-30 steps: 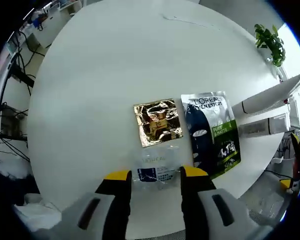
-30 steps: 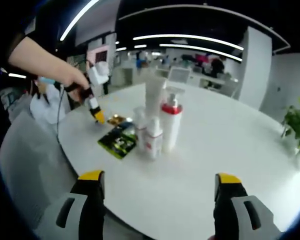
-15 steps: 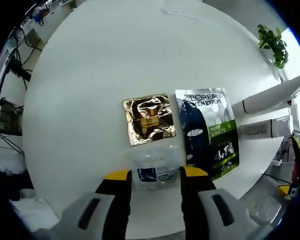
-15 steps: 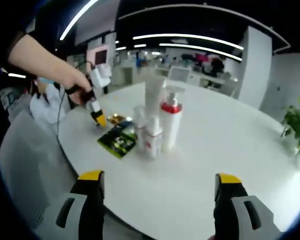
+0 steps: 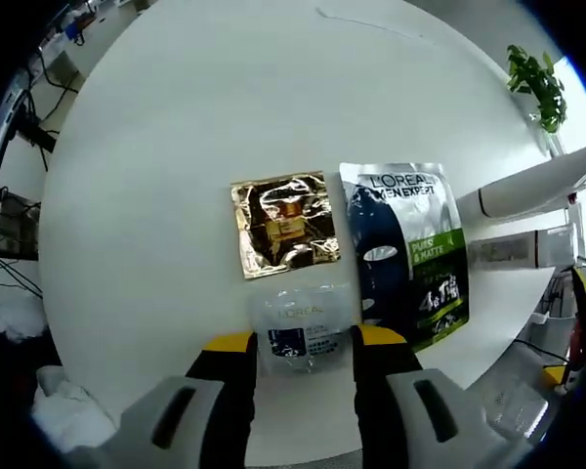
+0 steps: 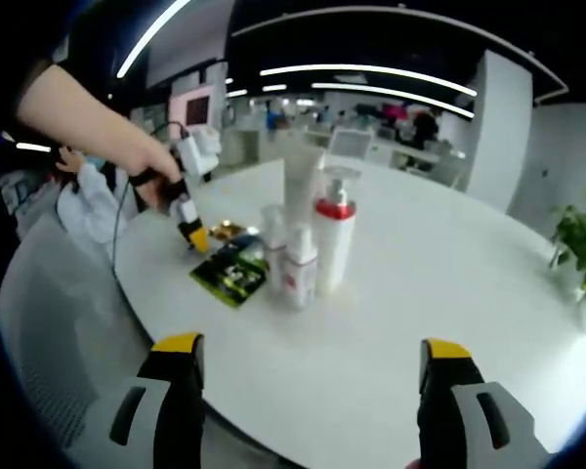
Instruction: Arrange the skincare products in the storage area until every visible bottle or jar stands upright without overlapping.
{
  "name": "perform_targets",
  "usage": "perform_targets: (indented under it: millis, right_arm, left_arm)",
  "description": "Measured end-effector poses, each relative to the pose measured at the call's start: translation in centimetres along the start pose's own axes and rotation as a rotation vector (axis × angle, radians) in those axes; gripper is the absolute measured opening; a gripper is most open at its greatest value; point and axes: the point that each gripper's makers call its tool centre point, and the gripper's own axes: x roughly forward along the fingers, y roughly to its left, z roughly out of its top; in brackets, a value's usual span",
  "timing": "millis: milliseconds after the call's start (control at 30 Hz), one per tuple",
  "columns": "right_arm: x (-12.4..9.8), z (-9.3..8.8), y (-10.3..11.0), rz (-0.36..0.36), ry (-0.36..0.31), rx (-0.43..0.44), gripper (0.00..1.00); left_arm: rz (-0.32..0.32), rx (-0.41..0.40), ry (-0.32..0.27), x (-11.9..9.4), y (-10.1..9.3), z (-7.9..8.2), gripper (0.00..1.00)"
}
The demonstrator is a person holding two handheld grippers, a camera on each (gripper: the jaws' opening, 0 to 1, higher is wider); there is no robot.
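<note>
Round white table (image 6: 449, 293), wide and bare on its right side. Bottle cluster stands upright near centre: tall white tube (image 6: 301, 186), red-collared pump bottle (image 6: 334, 244), two small bottles (image 6: 298, 269) in front, close-packed. Flat on the near-left edge: dark-green mask sachet (image 5: 410, 254), gold foil sachet (image 5: 281, 225), clear sachet (image 5: 303, 327). Left gripper (image 5: 305, 342) hangs released, jaws straddling the clear sachet. Right gripper (image 6: 313, 352) spread wide, empty, well back. Judgement: descend square, pinch the sachet's edge, avoid dragging neighbours.

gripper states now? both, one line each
Left gripper: open, holding nothing, jaws either side of the clear sachet lying on the table.
Right gripper: open wide, holding nothing, off from the bottles.
</note>
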Motion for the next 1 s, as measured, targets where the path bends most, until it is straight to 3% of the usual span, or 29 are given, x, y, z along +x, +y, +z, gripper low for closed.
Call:
perform_targets:
  millis: [1000]
  right_arm:
    - [0.11, -0.26, 0.1, 0.006, 0.016, -0.006, 0.94]
  left_arm:
    - [-0.037, -0.02, 0.001, -0.07, -0.34, -0.28, 0.46]
